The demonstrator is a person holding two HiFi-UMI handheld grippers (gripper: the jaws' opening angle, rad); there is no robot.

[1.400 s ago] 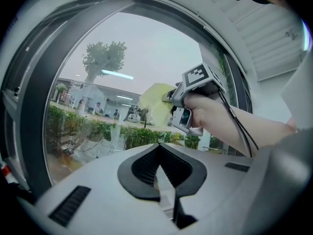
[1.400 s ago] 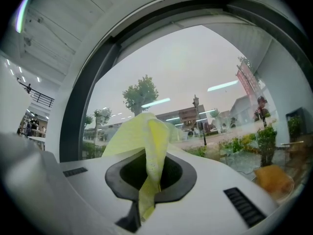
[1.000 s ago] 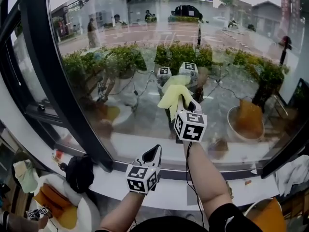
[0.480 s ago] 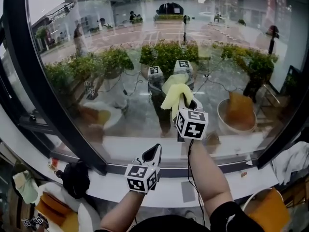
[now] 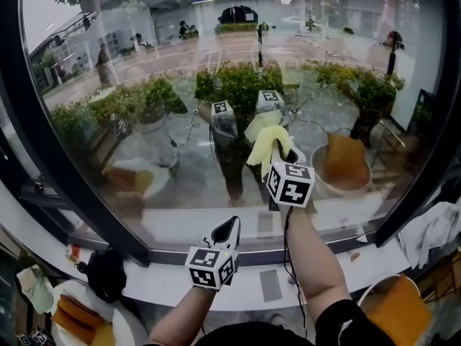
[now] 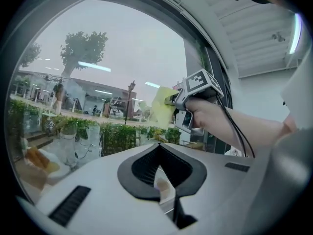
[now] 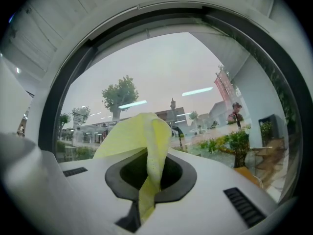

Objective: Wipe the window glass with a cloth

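The window glass (image 5: pixel 180 85) fills the head view inside a black frame. My right gripper (image 5: pixel 279 154) is raised to it, shut on a yellow cloth (image 5: pixel 266 144) whose top meets its own reflection on the pane. In the right gripper view the cloth (image 7: pixel 145 140) stands up from between the jaws in front of the glass (image 7: pixel 195 72). My left gripper (image 5: pixel 226 232) is lower, over the sill, shut and holding nothing. Its own view shows its jaws (image 6: pixel 161 182) together, with the right gripper's cloth (image 6: pixel 163 105) beyond them.
A white sill (image 5: pixel 317 259) runs under the glass. A black frame post (image 5: pixel 65 150) slants down at left. Below it lie a black bag (image 5: pixel 105 272) and a plate of orange food (image 5: pixel 75 317). An orange-lined basket (image 5: pixel 395 310) and white fabric (image 5: pixel 433 231) are at right.
The head view has turned, so the black post now sits further left. My right gripper with the cloth stays on the glass, drifting slightly right and down. The left gripper has barely moved.
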